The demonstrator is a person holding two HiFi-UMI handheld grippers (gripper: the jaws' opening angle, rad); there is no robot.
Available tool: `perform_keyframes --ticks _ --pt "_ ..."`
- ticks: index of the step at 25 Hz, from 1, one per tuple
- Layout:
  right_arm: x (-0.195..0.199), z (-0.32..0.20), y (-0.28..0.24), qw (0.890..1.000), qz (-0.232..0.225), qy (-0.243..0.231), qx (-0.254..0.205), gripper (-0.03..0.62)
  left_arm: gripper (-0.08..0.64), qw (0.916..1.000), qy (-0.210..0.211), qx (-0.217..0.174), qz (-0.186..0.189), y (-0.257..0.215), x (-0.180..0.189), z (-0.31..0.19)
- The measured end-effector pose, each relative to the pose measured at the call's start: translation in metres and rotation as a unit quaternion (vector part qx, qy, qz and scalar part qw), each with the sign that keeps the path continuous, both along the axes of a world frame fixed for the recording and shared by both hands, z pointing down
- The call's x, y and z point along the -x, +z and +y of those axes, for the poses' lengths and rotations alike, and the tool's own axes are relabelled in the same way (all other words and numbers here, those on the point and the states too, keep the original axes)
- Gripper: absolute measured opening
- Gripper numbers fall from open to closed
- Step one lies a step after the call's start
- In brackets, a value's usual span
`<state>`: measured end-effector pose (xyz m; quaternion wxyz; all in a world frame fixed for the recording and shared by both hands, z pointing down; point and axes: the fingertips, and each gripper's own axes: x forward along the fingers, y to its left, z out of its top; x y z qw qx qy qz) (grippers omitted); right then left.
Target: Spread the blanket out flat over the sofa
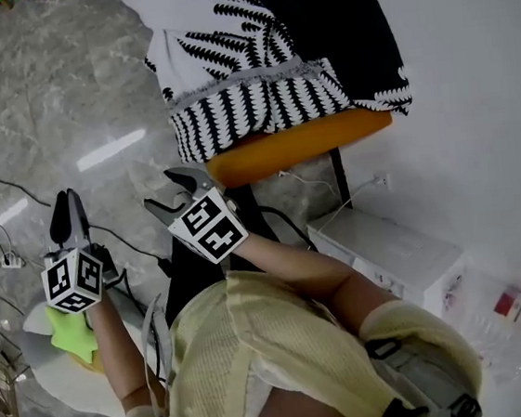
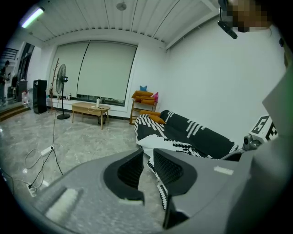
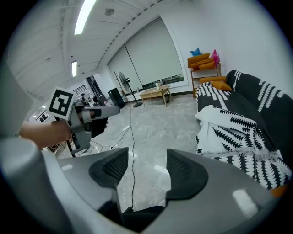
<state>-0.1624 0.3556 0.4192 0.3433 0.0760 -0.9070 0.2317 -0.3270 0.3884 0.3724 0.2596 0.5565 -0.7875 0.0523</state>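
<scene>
We see the blanket point(image 1: 245, 74), black and white with a leaf and stripe pattern, lying on the sofa point(image 1: 302, 142). It is not flat. It is bunched in folds, and one pale folded part hangs over the sofa's front edge, while a darker part lies toward the sofa's back. Below the blanket, a strip of the orange seat of the sofa stays uncovered.

Both grippers are in front of the sofa, over the grey marble floor point(image 1: 52, 105), and neither one touches the blanket. The right gripper point(image 1: 167, 190) is the closer one to the sofa, just before the orange seat edge. Its jaws are spread wide, and between them we see only floor and a thin cable point(image 3: 132, 151). The left gripper point(image 1: 66, 204) is farther from the sofa, well apart from it. Its jaws are nearly together, with only a narrow slit between the pads, and nothing is in this slit. Through it we see the hanging edge of the blanket far behind.

Beside the sofa, against the white wall, stands a white box point(image 1: 386, 246). Beyond the far end of the sofa there is a small wooden shelf point(image 2: 143, 106), then a low wooden table point(image 2: 90, 109) and a standing fan point(image 2: 61, 78) before the window blinds.
</scene>
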Motion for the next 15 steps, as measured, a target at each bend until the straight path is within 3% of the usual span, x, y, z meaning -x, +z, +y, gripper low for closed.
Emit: perform_keyframes --ticks 8,15 --pt "-0.061 -0.101 0.019 0.995 0.025 0.091 -0.023 0.255 0.066 0.9987 0.047 0.011 0.016 0.013 -0.034 -0.056" --pt "-0.144 -0.217 0.035 0.981 0.047 0.187 -0.032 0.245 0.067 0.9946 0.099 0.02 0.024 0.024 -0.087 -0.142"
